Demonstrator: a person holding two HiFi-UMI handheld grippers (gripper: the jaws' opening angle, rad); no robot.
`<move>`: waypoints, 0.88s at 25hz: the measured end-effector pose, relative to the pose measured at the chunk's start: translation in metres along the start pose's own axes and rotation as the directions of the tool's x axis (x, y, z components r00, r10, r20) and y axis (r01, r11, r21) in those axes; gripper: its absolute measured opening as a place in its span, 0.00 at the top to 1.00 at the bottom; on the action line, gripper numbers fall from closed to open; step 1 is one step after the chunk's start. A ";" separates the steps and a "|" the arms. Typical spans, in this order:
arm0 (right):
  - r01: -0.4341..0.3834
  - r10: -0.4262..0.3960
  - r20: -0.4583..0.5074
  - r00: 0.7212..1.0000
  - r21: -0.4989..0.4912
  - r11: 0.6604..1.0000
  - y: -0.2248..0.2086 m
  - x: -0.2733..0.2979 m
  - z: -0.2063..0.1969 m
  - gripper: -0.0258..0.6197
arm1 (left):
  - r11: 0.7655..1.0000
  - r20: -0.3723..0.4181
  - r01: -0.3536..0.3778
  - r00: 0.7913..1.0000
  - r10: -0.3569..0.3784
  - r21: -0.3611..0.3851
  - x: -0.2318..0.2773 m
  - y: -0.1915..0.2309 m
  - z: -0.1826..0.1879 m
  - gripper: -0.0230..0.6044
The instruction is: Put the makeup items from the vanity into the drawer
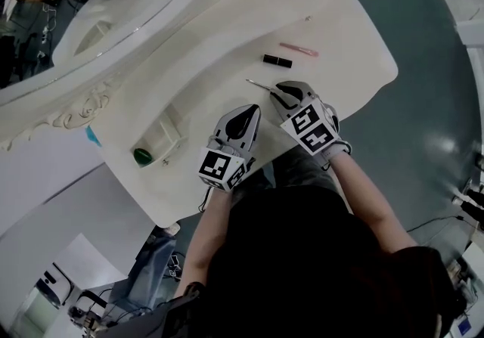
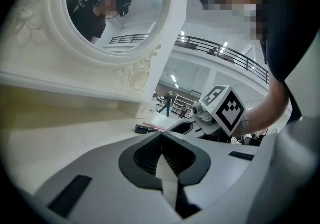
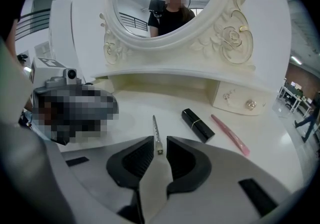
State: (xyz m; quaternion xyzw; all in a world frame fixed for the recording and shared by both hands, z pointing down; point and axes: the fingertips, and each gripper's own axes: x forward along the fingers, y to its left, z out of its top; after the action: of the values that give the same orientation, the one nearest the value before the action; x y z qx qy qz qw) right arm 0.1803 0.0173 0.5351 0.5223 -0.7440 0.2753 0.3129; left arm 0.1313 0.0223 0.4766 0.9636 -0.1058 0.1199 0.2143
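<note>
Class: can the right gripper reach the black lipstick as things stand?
Probably yes: the black lipstick lies unobstructed just beyond the right gripper, though a thin silver stick sits between its parted jaws.

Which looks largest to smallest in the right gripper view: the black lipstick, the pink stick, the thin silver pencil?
1. pink stick: clearly the longest.
2. black lipstick: shorter, but the thickest.
3. thin silver pencil: far slimmer.
By length alone, the lipstick and the pencil look about alike, so their order is unsure.
</note>
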 end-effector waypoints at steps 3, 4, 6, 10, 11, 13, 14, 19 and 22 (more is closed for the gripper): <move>-0.028 0.028 -0.008 1.000 -0.020 0.999 0.000 0.006 0.001 0.85 | 1.000 0.002 -0.014 1.000 0.014 0.000 0.004 0.003 0.001 0.94; -0.032 0.032 -0.011 0.999 -0.030 0.999 -0.001 0.007 0.001 0.85 | 1.000 0.003 -0.020 1.000 0.020 -0.002 0.005 0.004 0.001 0.94; -0.034 0.033 -0.026 0.999 -0.046 0.998 -0.002 0.010 0.000 0.85 | 1.000 0.002 -0.028 1.000 0.028 -0.005 0.006 0.006 0.000 0.94; -0.044 0.041 -0.048 0.998 -0.056 0.998 -0.004 0.014 -0.001 0.85 | 0.999 0.002 -0.039 0.999 0.039 -0.009 0.010 0.008 0.002 0.94; -0.050 0.047 -0.048 0.998 -0.059 0.997 -0.004 0.015 0.000 0.85 | 0.999 0.004 -0.043 0.999 0.043 -0.010 0.010 0.009 0.002 0.94; -0.057 0.052 -0.059 0.997 -0.080 0.995 -0.003 0.015 0.000 0.85 | 0.999 0.007 -0.050 0.999 0.050 -0.012 0.012 0.010 0.002 0.94; -0.056 0.050 -0.068 0.996 -0.101 0.993 -0.003 0.015 -0.001 0.85 | 0.999 0.008 -0.053 0.999 0.053 -0.013 0.012 0.011 0.002 0.94; -0.058 0.039 -0.096 0.995 -0.204 0.977 0.002 0.016 -0.003 0.88 | 0.998 0.012 -0.064 0.998 0.064 -0.018 0.013 0.012 0.003 0.94; -0.067 0.050 -0.089 0.995 -0.193 0.979 0.003 0.014 -0.002 0.88 | 0.997 0.018 -0.073 0.997 0.073 -0.018 0.011 0.012 0.005 0.94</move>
State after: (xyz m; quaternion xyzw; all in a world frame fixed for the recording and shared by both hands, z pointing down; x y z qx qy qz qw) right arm 0.1739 0.0116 0.5463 0.4549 -0.7687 0.2317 0.3854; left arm 0.1399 0.0080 0.4800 0.9583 -0.1438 0.1176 0.2172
